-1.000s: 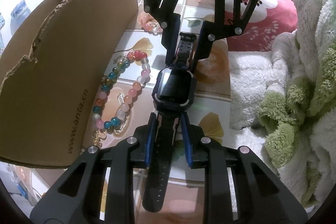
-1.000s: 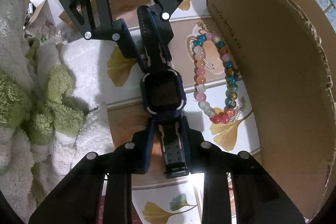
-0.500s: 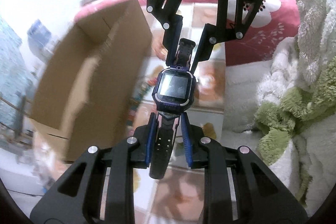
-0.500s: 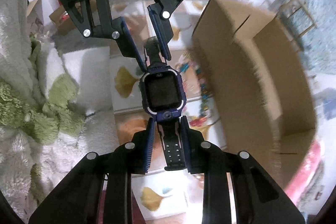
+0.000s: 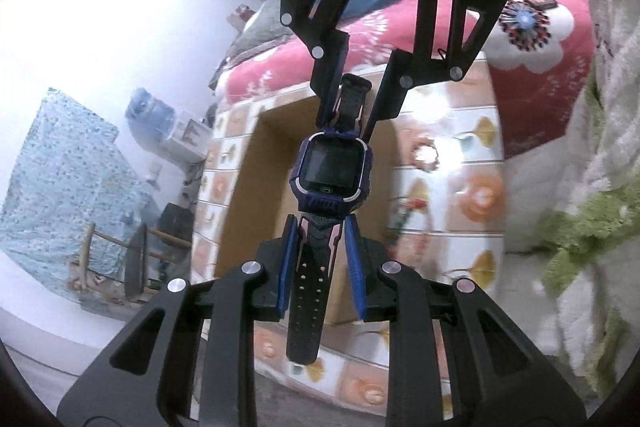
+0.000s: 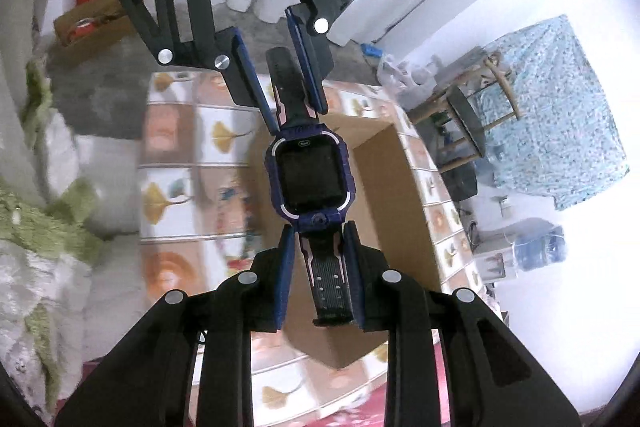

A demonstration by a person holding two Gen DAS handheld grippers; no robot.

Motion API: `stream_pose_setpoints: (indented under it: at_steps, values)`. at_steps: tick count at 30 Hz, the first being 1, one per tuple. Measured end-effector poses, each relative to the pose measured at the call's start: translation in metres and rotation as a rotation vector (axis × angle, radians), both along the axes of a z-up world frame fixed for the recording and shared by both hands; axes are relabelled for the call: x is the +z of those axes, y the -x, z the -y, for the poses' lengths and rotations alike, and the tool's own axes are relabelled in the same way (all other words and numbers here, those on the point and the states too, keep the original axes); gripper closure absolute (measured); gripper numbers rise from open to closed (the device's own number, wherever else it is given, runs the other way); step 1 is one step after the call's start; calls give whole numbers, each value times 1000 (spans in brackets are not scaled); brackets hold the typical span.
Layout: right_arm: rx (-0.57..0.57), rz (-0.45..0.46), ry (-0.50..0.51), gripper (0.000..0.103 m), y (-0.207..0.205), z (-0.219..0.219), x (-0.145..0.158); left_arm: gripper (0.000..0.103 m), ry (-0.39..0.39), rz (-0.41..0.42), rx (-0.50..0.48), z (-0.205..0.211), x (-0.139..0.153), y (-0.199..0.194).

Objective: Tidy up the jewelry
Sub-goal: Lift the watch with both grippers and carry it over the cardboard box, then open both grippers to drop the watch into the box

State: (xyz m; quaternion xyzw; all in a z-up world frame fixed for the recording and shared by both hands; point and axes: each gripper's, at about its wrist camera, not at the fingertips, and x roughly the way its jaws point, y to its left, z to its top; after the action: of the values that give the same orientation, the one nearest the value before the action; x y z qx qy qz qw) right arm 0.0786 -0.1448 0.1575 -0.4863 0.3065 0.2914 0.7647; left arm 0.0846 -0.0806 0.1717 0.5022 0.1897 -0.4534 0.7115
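Currently the watch (image 5: 334, 171) is suspended between the two grippers, clear of the tiled surface (image 5: 460, 163). In the left wrist view the left gripper (image 5: 320, 263) sits at the lower centre of the frame, clamped on the perforated strap end. The right gripper (image 5: 352, 99) enters from the top centre and is clamped on the opposite strap end. In the right wrist view the arrangement is mirrored: the right gripper (image 6: 320, 267) at lower centre pinches the buckle-side strap, and the left gripper (image 6: 280, 75) hangs from the upper centre.

The long axis of the watch runs vertically through both frames, in line with each gripper's pointing direction, with the dial facing both cameras. Each gripper is equally near its own strap end, so neither arm has the advantage.

The governing relation is between watch and cardboard box (image 5: 256, 187). In the left wrist view the open box lies directly behind and below the watch at frame centre. In the right wrist view the cardboard box (image 6: 384, 195) shows just right of centre beneath the dial. The watch therefore appears to hang above the box opening. A beaded bracelet (image 6: 224, 223), blurred, lies on the tiles to the left of the box.

The probable next move is a joint lowering into the box, with the strap axis kept aligned to the opening.
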Motion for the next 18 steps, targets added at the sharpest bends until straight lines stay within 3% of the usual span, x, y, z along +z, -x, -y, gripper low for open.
stream_pose_setpoints:
  at_steps: [6,14,18]
  values:
    - [-4,-71,19,79,-67,10,-24,80,-24,-28,15,12,-23,-54]
    - [-12,-173,41,79,-159,23,-85,80,-65,-164,69,37,-87,-155]
    - [-16,-192,58,77,-189,21,-106,80,-99,-174,117,45,-114,-190]
